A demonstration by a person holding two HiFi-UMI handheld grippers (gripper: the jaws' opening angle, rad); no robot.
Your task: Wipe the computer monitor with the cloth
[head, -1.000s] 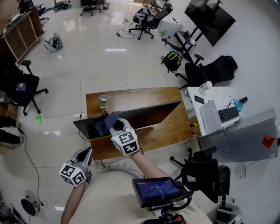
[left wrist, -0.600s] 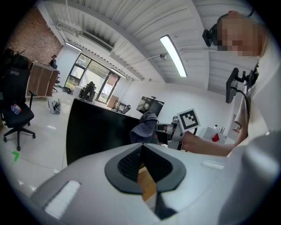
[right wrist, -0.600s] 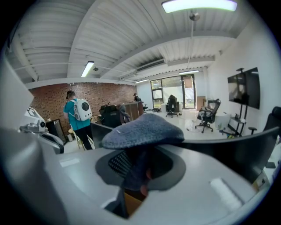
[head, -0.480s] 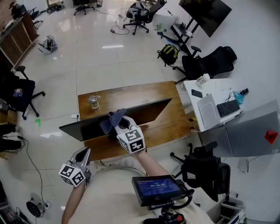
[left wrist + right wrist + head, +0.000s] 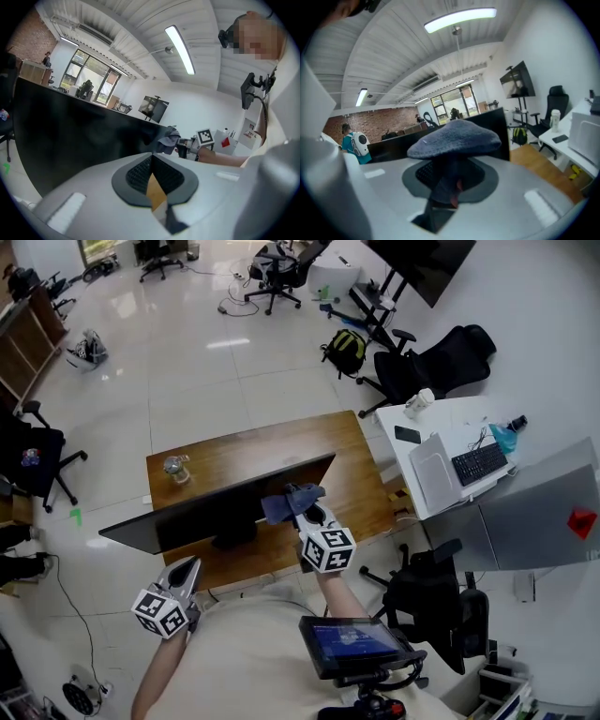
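Note:
A wide black monitor point(image 5: 211, 510) stands on a wooden desk point(image 5: 281, 442). My right gripper point(image 5: 306, 512) is shut on a blue-grey cloth point(image 5: 287, 502) and holds it against the right part of the screen. In the right gripper view the cloth point(image 5: 454, 137) bulges over the jaws, with the monitor point(image 5: 490, 125) just behind. My left gripper point(image 5: 185, 573) hangs low at the desk's front left edge, shut and empty. The left gripper view shows the dark screen point(image 5: 70, 129), the cloth point(image 5: 168, 137) and the right gripper's marker cube point(image 5: 205, 136).
A glass jar point(image 5: 173, 467) stands on the desk's far left. A white desk point(image 5: 441, 427) to the right carries a laptop point(image 5: 431, 472) and keyboard point(image 5: 479, 463). Black office chairs point(image 5: 427, 594) sit close by at the right. A backpack point(image 5: 344, 351) lies on the floor beyond.
My right gripper has slid the cloth rightward along the screen, from its left part to near its right end. The left gripper has stayed in place.

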